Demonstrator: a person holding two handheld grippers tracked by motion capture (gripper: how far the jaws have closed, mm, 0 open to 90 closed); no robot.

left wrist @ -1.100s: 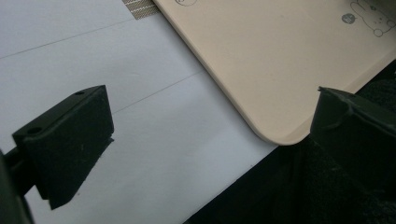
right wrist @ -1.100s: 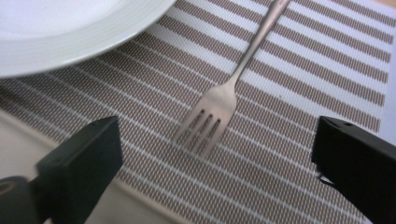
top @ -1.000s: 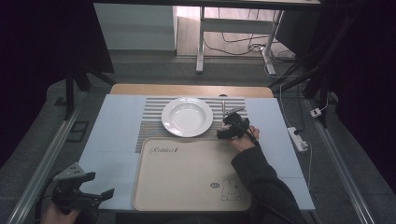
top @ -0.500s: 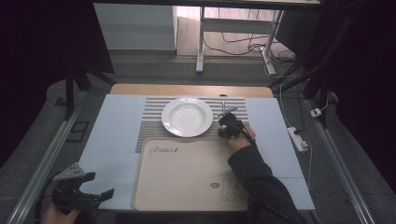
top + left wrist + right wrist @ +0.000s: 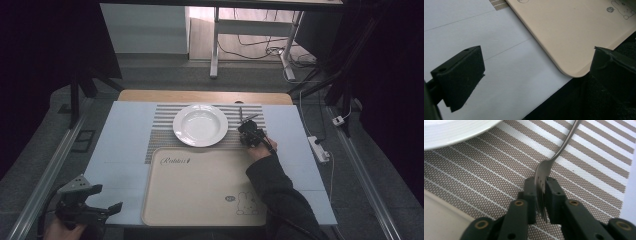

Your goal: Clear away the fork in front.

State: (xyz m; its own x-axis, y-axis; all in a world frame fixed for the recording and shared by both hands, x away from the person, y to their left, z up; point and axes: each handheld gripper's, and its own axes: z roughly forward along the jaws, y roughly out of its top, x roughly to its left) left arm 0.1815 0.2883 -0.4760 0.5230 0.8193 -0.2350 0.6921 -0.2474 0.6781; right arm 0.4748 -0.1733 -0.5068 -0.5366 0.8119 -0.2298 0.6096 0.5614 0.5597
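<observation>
A metal fork (image 5: pixel 554 157) lies on the striped placemat (image 5: pixel 486 170), right of the white plate (image 5: pixel 200 125). My right gripper (image 5: pixel 541 195) has just been closing and now pinches the fork's tines between its jaws, low over the mat. In the high view the fork (image 5: pixel 240 114) points away from the right gripper (image 5: pixel 248 131) toward the table's far edge. My left gripper (image 5: pixel 95 205) rests at the table's near left corner, and in its own view the left gripper (image 5: pixel 536 72) is open with nothing between its pads.
A beige tray (image 5: pixel 200 185) with a rabbit print lies in front of the placemat, and its corner (image 5: pixel 574 37) is close to the left gripper. A pale blue sheet (image 5: pixel 125 150) covers the table. A power strip (image 5: pixel 319 148) lies off the right edge.
The right gripper's jaws look narrower in the high view than a second ago. Both hands have stayed where they were.
</observation>
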